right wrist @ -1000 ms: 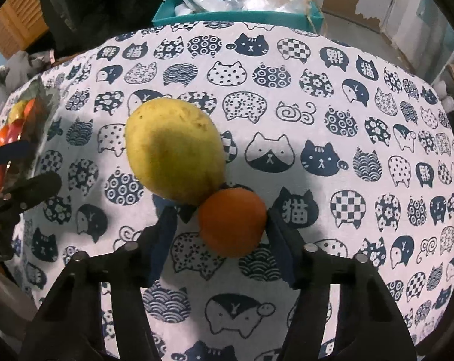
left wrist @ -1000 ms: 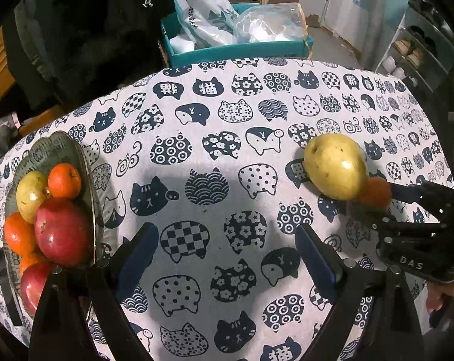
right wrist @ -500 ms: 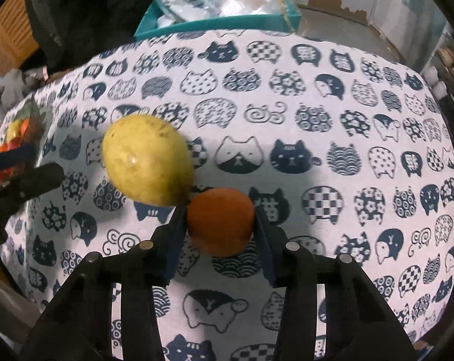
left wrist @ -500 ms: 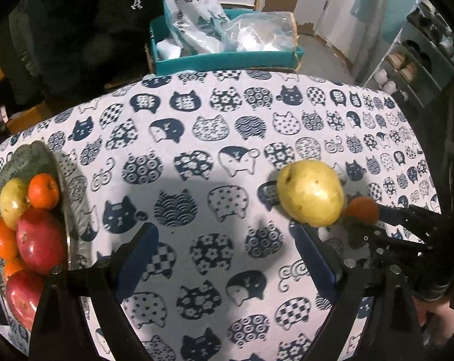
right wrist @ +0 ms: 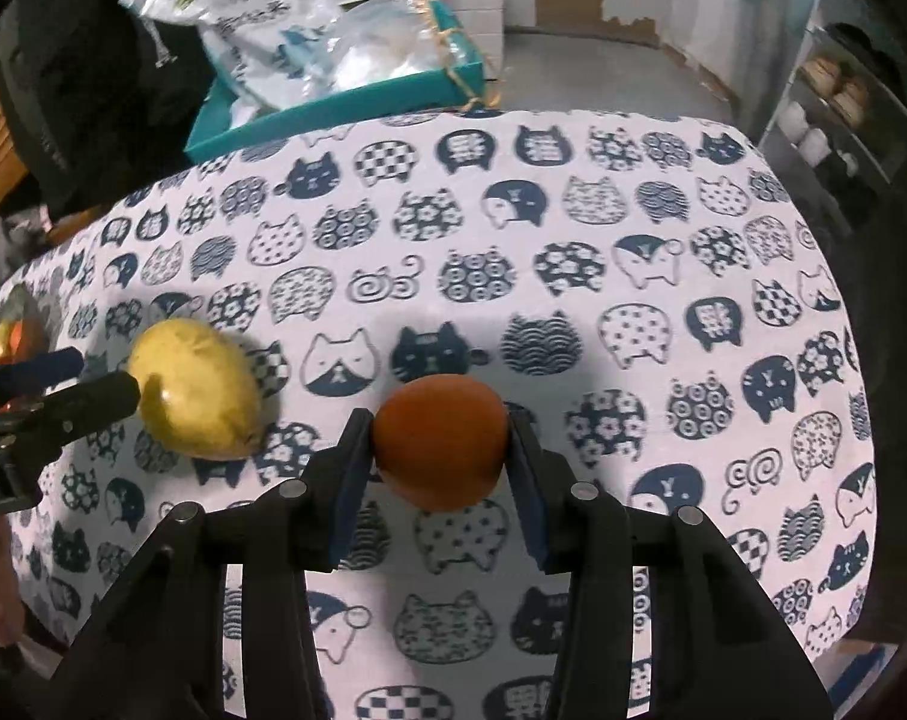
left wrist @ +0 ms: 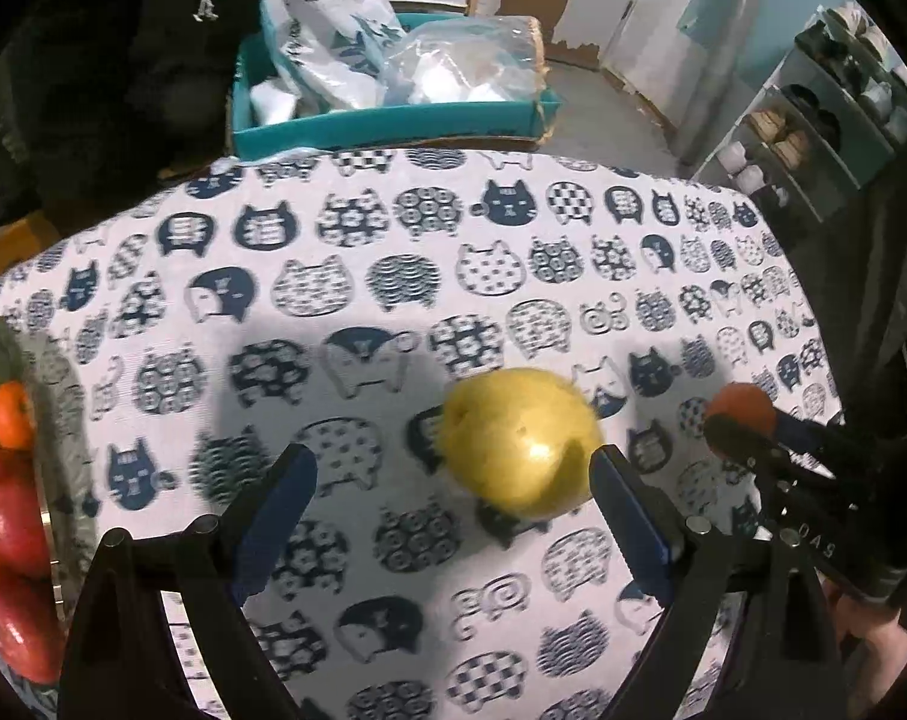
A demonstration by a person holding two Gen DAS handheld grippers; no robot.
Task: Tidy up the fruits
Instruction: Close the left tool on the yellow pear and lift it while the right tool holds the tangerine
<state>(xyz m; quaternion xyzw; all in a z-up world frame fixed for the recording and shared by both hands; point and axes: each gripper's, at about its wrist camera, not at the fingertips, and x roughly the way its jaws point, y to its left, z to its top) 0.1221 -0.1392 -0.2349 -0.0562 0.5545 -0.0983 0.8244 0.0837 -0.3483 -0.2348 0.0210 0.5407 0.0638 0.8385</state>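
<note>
A small orange [right wrist: 441, 441] sits between the two blue pads of my right gripper [right wrist: 441, 450], which is shut on it just above the cat-print tablecloth [right wrist: 573, 228]. In the left wrist view the same orange [left wrist: 741, 411] shows at the right, pinched in that gripper. A yellow pear-like fruit [left wrist: 522, 441] lies on the cloth, apart from the orange. My left gripper [left wrist: 453, 480] hangs open over it, the fruit close to its right finger. The glass plate [left wrist: 51, 408] at the left edge holds red apples and oranges.
A teal box [left wrist: 393, 120] stuffed with plastic bags stands behind the table's far edge. Dark clothing hangs at the back left. Shelves [left wrist: 813, 120] stand at the right. A hand [left wrist: 873, 642] holds the right gripper at the lower right.
My right gripper closed on the orange and drew it away from the yellow fruit. My left gripper moved right, so the yellow fruit now lies between its fingers and the plate is at the edge.
</note>
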